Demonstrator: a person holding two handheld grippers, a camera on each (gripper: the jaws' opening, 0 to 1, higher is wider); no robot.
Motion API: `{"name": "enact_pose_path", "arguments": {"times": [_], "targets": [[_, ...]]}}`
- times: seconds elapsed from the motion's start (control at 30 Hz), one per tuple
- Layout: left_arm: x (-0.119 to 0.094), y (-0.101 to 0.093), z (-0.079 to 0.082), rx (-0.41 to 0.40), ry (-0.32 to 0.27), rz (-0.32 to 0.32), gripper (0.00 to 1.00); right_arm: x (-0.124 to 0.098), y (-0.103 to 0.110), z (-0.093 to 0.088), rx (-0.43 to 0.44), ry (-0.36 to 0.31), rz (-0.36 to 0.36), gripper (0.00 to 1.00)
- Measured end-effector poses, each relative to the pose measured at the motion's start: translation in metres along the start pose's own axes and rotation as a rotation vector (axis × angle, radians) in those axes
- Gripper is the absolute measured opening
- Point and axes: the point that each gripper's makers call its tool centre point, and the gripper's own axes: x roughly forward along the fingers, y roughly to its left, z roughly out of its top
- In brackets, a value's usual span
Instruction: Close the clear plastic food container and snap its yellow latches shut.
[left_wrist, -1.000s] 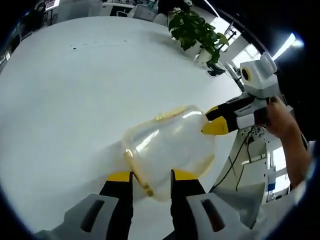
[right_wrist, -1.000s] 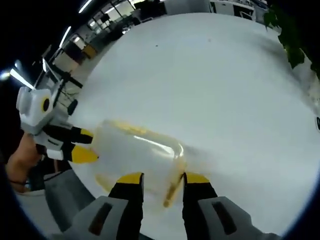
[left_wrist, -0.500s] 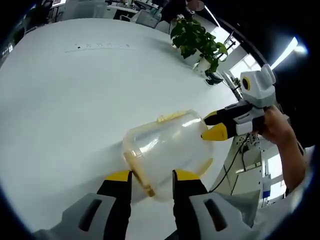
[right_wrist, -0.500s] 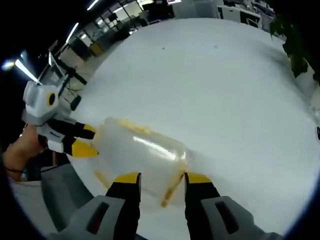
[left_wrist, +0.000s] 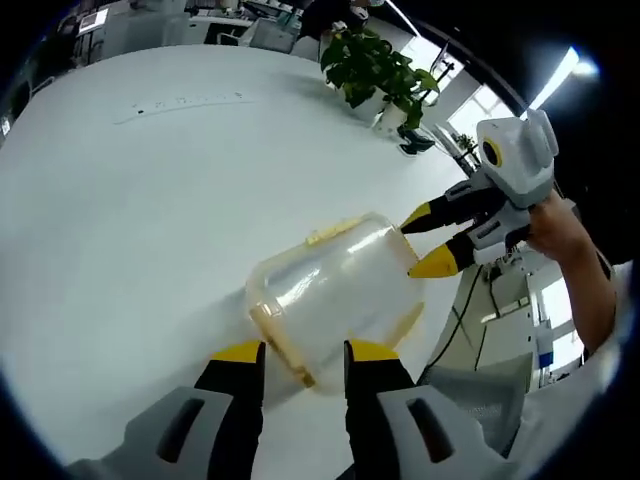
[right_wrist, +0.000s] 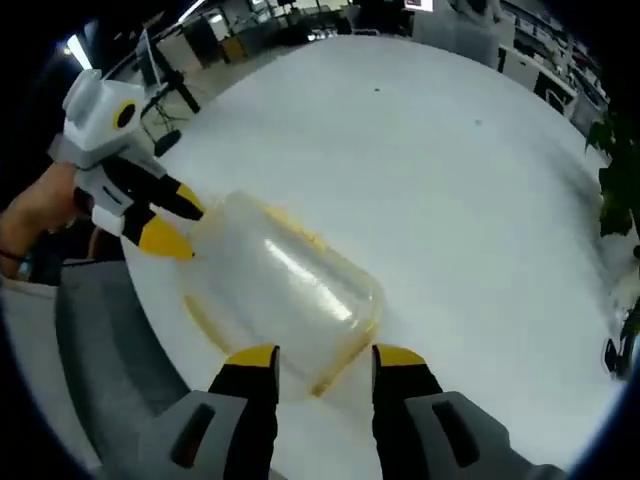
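White table (left_wrist: 130, 200) bearing the clear food container (left_wrist: 335, 290), potted plant (left_wrist: 375, 65) beyond; left gripper (left_wrist: 296, 352) and right gripper (right_wrist: 325, 355), jaws parted, flank its ends.

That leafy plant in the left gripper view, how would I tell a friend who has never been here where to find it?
Start from the big white table and follow it to its far edge, past the clear plastic food container with yellow latches. There stands a potted plant in a white pot. It is the one green, leafy thing around, against a pale table and grey office furniture.
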Motion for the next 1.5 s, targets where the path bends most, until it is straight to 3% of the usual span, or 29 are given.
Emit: {"name": "enact_pose_path", "arguments": {"times": [0.13,0.2,0.5,0.8,0.97,1.5], "targets": [[-0.005,0.000,0.004,0.091,0.010,0.022,0.31,-0.003,-0.001,0.002,-0.064,0.012,-0.019,0.34],[-0.006,-0.003,0.004,0.137,0.018,0.003,0.31,-0.004,-0.001,0.002,-0.078,0.015,-0.020,0.34],[-0.012,-0.003,0.008,0.240,0.047,0.020,0.32,-0.005,-0.004,-0.001,-0.225,0.073,-0.051,0.33],[-0.014,-0.007,0.017,0.450,0.080,0.030,0.31,-0.003,0.002,0.003,-0.387,0.113,-0.043,0.32],[-0.013,-0.011,0.019,0.553,0.105,0.021,0.30,-0.003,0.003,0.006,-0.491,0.136,-0.040,0.24],[-0.004,-0.023,0.021,0.789,0.164,-0.009,0.28,0.001,0.011,0.014,-0.594,0.144,-0.005,0.24]]}}
